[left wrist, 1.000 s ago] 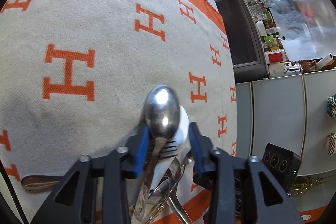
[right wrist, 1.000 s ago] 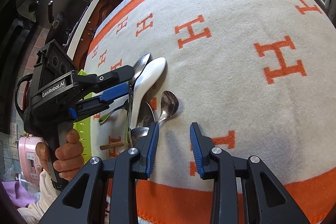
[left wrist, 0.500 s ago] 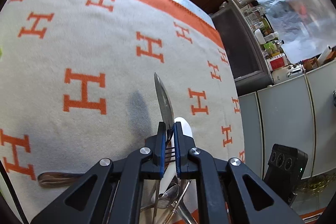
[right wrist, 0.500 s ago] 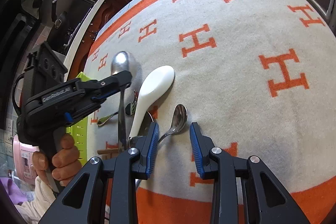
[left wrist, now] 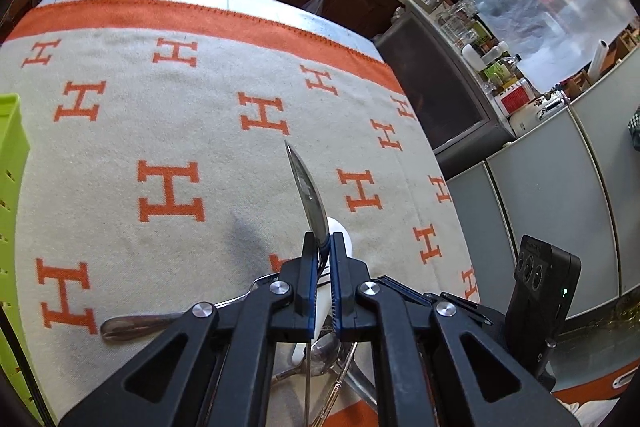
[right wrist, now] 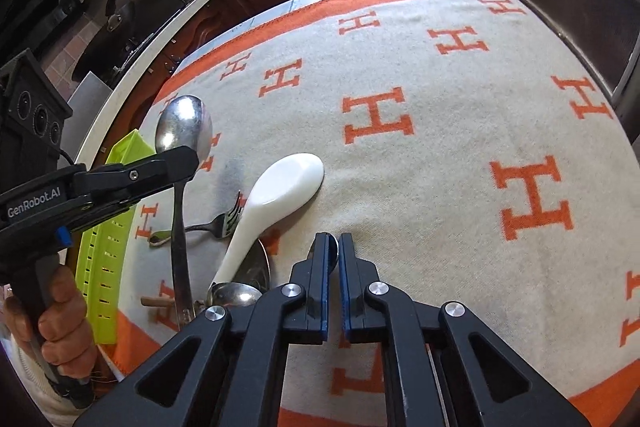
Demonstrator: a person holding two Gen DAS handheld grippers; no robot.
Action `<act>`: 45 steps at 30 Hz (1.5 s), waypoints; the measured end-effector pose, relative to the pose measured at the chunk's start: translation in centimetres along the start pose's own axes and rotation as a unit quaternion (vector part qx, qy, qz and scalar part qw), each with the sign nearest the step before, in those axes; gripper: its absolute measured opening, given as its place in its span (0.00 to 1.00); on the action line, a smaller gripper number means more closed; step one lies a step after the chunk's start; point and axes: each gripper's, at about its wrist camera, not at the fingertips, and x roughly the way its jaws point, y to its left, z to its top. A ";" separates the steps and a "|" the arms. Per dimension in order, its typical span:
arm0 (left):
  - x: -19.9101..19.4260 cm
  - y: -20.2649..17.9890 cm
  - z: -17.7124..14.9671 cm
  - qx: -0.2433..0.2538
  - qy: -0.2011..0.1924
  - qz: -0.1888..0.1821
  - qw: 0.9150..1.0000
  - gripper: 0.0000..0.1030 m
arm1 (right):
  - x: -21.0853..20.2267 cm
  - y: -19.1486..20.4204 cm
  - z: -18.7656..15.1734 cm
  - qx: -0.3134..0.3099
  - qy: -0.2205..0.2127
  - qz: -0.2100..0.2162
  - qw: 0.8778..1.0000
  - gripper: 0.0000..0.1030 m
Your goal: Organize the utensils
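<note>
Steel spoon (right wrist: pixel 182 131) clamped in left gripper (left wrist: pixel 321 247) (lifted off cloth); right gripper (right wrist: pixel 333 247) pinching small spoon (right wrist: pixel 333 251).

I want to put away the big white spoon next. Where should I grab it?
Probably the white spoon by its narrow handle, coming from above with the fingers across it. The handle is slimmer than the wide bowl, though its lower end rests among metal spoons, so grip mid-handle.

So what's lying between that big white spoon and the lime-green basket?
In the right wrist view, a fork lies between the white spoon and green basket, and the left tongs hold a metal spoon there.
</note>
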 end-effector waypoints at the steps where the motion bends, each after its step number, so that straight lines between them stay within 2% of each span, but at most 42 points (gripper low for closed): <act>1: -0.6 -0.2 -0.2 0.006 -0.006 0.001 1.000 0.03 | -0.4 0.0 -0.1 0.004 -0.004 0.007 1.000 0.03; 11: -8.3 -1.2 -2.8 0.050 -0.089 0.022 0.995 0.02 | -6.8 4.5 0.2 -0.064 -0.107 0.033 0.992 0.03; 17: -13.6 -1.2 -4.4 0.055 -0.138 0.041 0.988 0.02 | -9.9 8.4 0.1 -0.108 -0.141 0.043 0.983 0.03; 23: -20.1 -1.0 -5.8 0.060 -0.184 0.095 0.976 0.02 | -12.3 12.3 -0.1 -0.141 -0.155 0.062 0.976 0.03; 28: -25.2 0.4 -6.9 0.046 -0.214 0.165 0.962 0.02 | -12.3 16.3 0.5 -0.159 -0.148 0.086 0.972 0.03; 32: -27.7 2.2 -7.7 0.029 -0.218 0.216 0.951 0.02 | -10.9 20.1 1.0 -0.176 -0.132 0.109 0.969 0.03; 35: -28.1 4.0 -7.9 0.013 -0.210 0.244 0.947 0.02 | -9.0 22.7 1.3 -0.184 -0.112 0.125 0.969 0.03; 45: -23.8 7.9 -7.8 0.009 -0.153 0.332 0.931 0.02 | -2.8 29.5 0.6 -0.227 -0.078 0.136 0.961 0.03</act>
